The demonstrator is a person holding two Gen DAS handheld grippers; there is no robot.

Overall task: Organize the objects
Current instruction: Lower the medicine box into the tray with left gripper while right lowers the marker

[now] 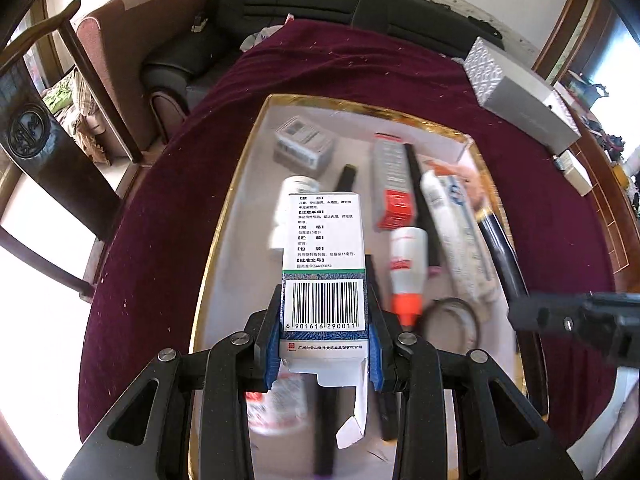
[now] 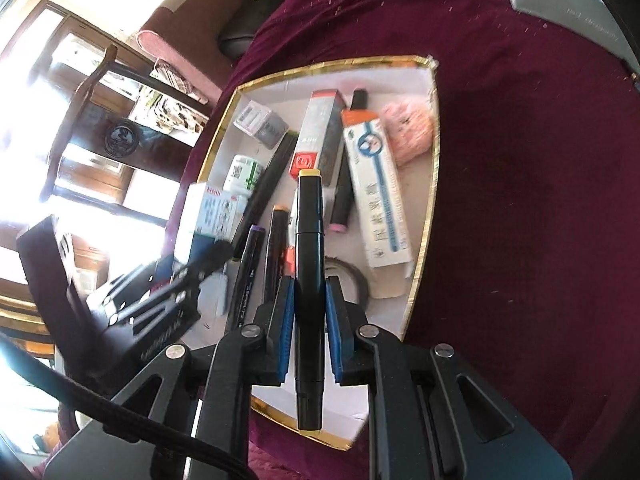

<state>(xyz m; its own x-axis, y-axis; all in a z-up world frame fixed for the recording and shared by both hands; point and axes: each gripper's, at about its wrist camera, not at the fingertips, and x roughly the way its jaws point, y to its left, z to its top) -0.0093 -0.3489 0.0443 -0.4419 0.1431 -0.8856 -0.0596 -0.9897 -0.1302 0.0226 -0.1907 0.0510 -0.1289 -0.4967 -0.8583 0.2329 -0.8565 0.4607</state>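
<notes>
My left gripper (image 1: 325,320) is shut on a white medicine box (image 1: 326,240) with a barcode, its rear flap hanging open. It holds the box above a white, gold-rimmed tray (image 1: 224,208). My right gripper (image 2: 309,292) is shut on a black marker (image 2: 309,208) with yellow ends, above the near part of the same tray (image 2: 426,208). In the tray lie a small grey box (image 1: 304,144), a red-and-grey carton (image 1: 394,184), an orange-capped white bottle (image 1: 406,272), a blue-and-white carton (image 2: 380,200), a pink fluffy item (image 2: 412,130), a tape roll (image 1: 452,320) and several dark markers.
The tray rests on a round table under a maroon cloth (image 1: 320,64). A long silver box (image 1: 520,96) lies at the table's far right. A black sofa (image 1: 320,4) stands behind the table and a dark wooden chair (image 1: 48,128) at its left.
</notes>
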